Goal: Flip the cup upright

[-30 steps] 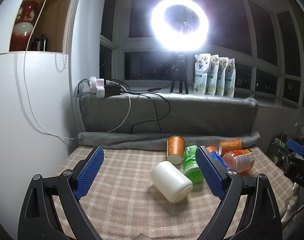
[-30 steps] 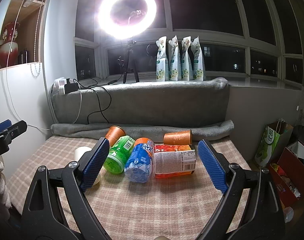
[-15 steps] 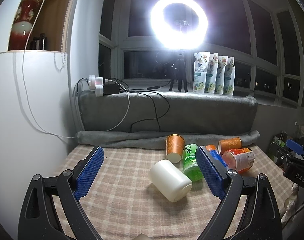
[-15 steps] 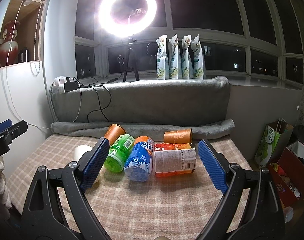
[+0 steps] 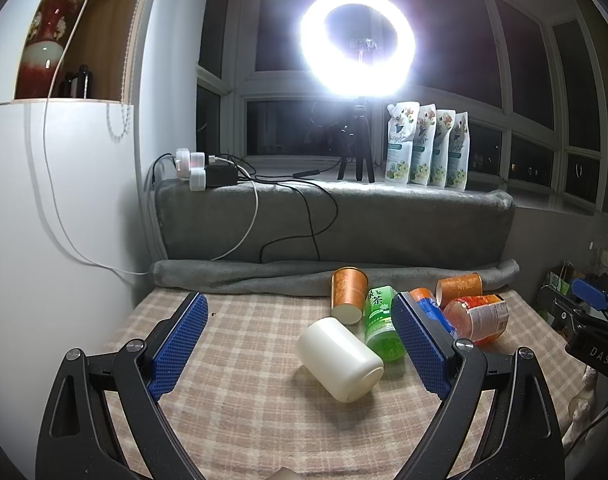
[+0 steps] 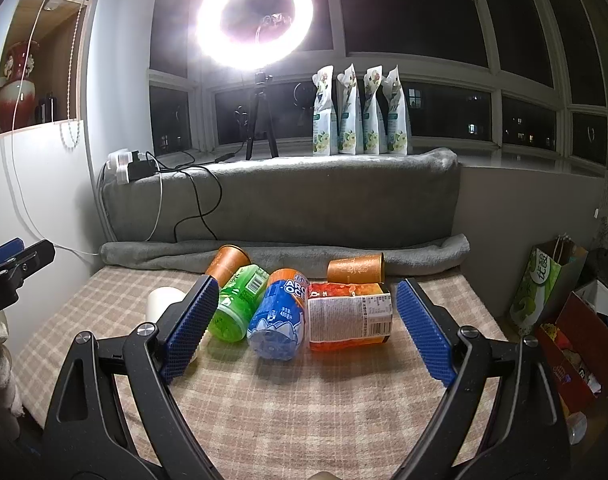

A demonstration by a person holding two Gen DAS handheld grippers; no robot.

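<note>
A white cup [image 5: 339, 359] lies on its side on the checked cloth [image 5: 244, 400], partly hidden behind a finger in the right wrist view [image 6: 160, 304]. Two orange paper cups also lie tipped: one at the left [image 5: 347, 294] [image 6: 227, 261], one at the right [image 5: 460, 286] [image 6: 356, 269]. My left gripper [image 5: 298, 344] is open and empty, above the cloth, with the white cup between its fingers' lines and farther ahead. My right gripper [image 6: 306, 330] is open and empty, in front of the bottles.
A green bottle [image 6: 240, 302], a blue bottle [image 6: 280, 320] and an orange-red bottle [image 6: 350, 316] lie side by side. A grey rolled blanket [image 6: 284, 254] lines the back edge. A white cabinet [image 5: 44, 240] stands left. Bags and boxes [image 6: 552, 300] stand right of the table.
The left wrist view has shifted very slightly; the cups and bottles have not moved. Both grippers stay open.
</note>
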